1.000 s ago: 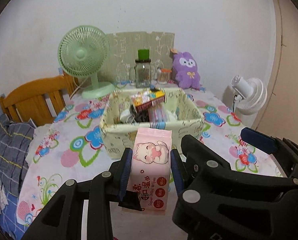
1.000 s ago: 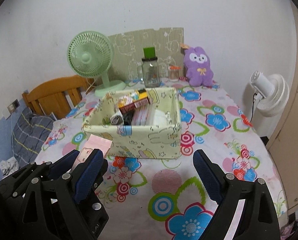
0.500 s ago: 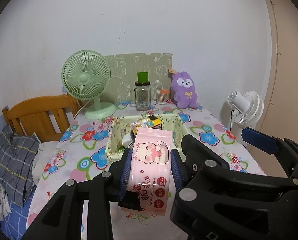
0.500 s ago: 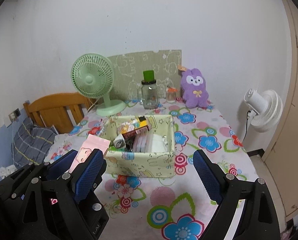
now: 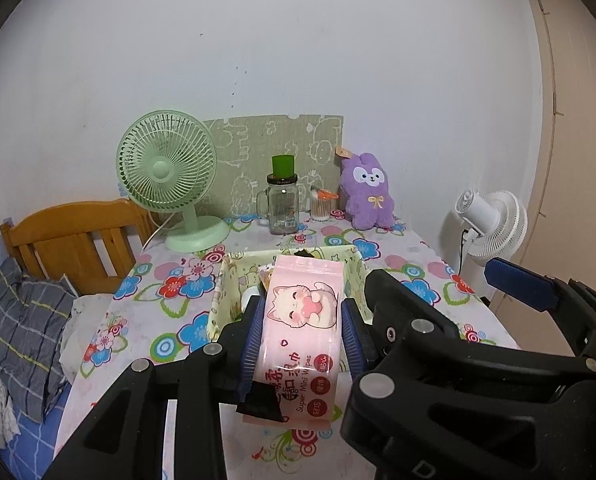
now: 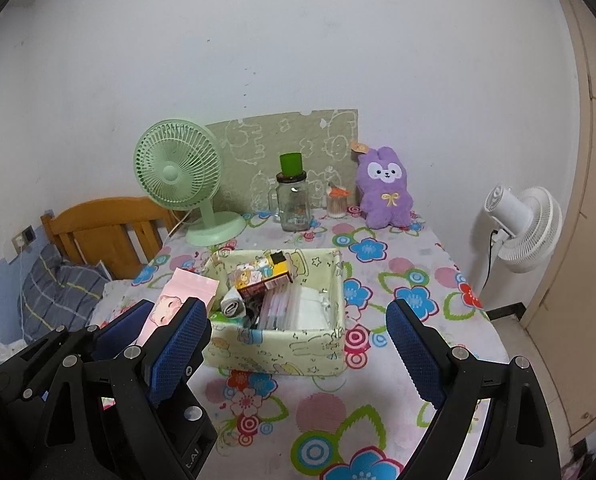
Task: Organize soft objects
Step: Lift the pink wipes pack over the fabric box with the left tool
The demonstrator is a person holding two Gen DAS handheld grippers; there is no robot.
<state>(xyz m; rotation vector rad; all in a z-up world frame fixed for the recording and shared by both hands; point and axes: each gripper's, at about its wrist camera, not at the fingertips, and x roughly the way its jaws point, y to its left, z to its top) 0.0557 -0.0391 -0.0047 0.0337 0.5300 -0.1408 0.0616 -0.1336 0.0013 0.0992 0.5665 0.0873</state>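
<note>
Clearly the left gripper is clamped on the pink wipes pack, whose long axis runs along the fingers, pointing at the fabric box just ahead and below. Further right, the right gripper gapes empty, facing that same box.

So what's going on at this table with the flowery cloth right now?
A person is tidying soft things with a handheld gripper in each hand. The left gripper is shut on a pink pack of wet wipes, held up above the table on the near side of the pale green fabric box, which already holds packets and small items. The right gripper is open and empty. A purple plush toy sits at the back by the wall.
</note>
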